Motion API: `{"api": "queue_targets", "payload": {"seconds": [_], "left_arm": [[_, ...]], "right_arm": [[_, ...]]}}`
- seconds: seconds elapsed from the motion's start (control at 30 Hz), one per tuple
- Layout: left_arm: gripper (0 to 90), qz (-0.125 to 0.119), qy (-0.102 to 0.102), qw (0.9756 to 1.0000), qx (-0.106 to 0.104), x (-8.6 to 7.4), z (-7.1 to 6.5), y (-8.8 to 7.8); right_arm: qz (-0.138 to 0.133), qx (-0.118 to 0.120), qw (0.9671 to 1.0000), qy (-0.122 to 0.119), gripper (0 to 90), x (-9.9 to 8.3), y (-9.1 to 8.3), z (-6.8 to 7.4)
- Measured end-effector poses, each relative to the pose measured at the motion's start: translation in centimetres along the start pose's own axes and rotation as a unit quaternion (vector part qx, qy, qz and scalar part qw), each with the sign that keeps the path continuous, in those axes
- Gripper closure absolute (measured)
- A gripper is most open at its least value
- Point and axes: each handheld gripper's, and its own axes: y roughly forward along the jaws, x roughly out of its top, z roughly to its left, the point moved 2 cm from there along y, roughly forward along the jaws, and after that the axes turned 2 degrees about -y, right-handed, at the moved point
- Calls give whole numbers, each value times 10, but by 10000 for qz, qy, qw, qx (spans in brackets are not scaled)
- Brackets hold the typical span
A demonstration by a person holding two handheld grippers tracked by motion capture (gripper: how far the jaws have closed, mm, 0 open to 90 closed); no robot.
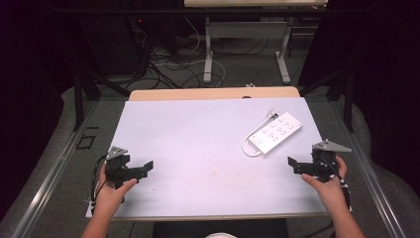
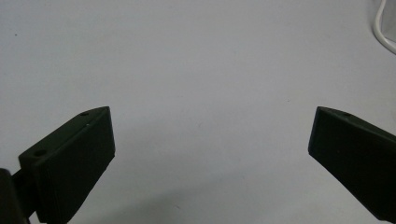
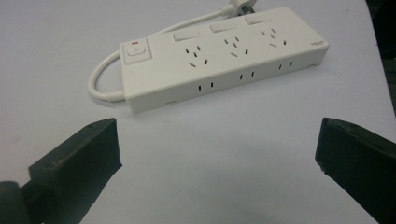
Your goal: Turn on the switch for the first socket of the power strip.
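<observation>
Here both tongs, left (image 2: 211, 140) and right (image 3: 218, 144), gape wide; nothing held.

Power strip (image 1: 275, 131): lies flat on the table (image 1: 198, 148), ahead of the right gripper (image 1: 296, 164) and slightly to its left, apart from its jaws, angled across the far right part of the surface. Cord (image 1: 249, 142): loops out from the strip's near end on the side towards the left gripper (image 1: 144, 168), running back along the strip. Left gripper: over the near left table area, well apart from the strip, bare surface between its jaws.
</observation>
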Motion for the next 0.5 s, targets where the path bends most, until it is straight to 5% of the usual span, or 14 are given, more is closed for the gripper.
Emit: {"api": "queue_targets", "payload": {"seconds": [0.5], "left_arm": [[41,12,21,10000,39,5,-7,-9]], "right_arm": [[61,200,9997,96,0,16,-6,13]]}}
